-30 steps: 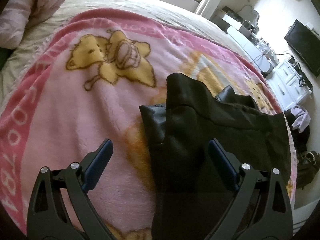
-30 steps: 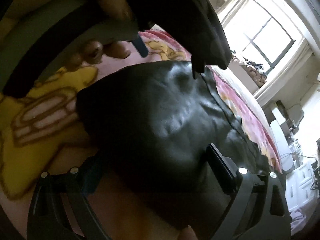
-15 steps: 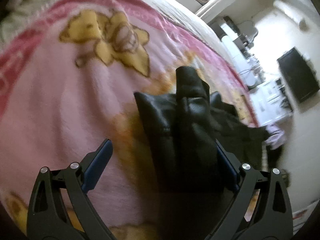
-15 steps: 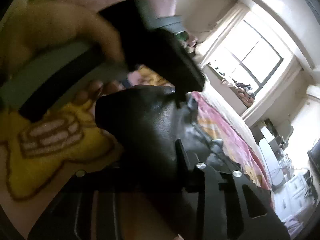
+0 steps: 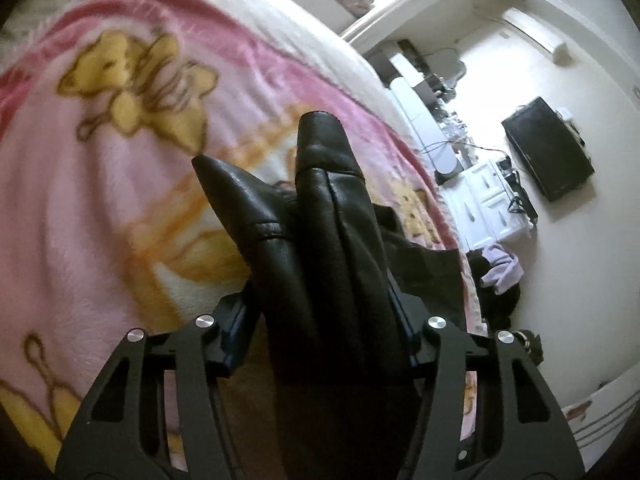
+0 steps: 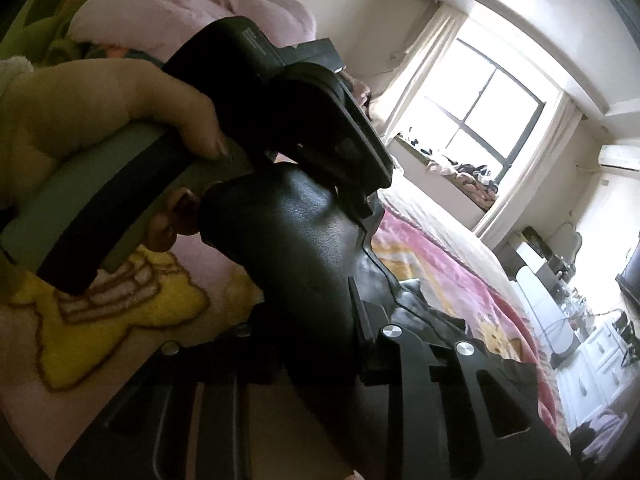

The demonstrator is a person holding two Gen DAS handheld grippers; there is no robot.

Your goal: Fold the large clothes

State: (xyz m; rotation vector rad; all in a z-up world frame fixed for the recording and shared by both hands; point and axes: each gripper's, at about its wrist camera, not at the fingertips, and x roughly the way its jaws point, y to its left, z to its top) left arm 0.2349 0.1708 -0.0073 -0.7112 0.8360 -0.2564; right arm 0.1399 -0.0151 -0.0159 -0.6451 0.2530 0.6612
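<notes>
Between the jaws of both tongs a black leather-like garment (image 5: 328,240) was gripped, its bunched end raised off the pink blanket (image 5: 100,240) while the rest trailed down toward the bed's right edge. Its long axis ran straight ahead from the left gripper (image 5: 320,332), whose jaws had just been closing and were pressed on a thick fold. The right gripper (image 6: 316,344) had likewise been closing and was clamped narrow on the same material, just beside the left hand (image 6: 100,116). Open blanket lay ahead and to the left, judged ample for laying a fold; the right edge was nearer.
</notes>
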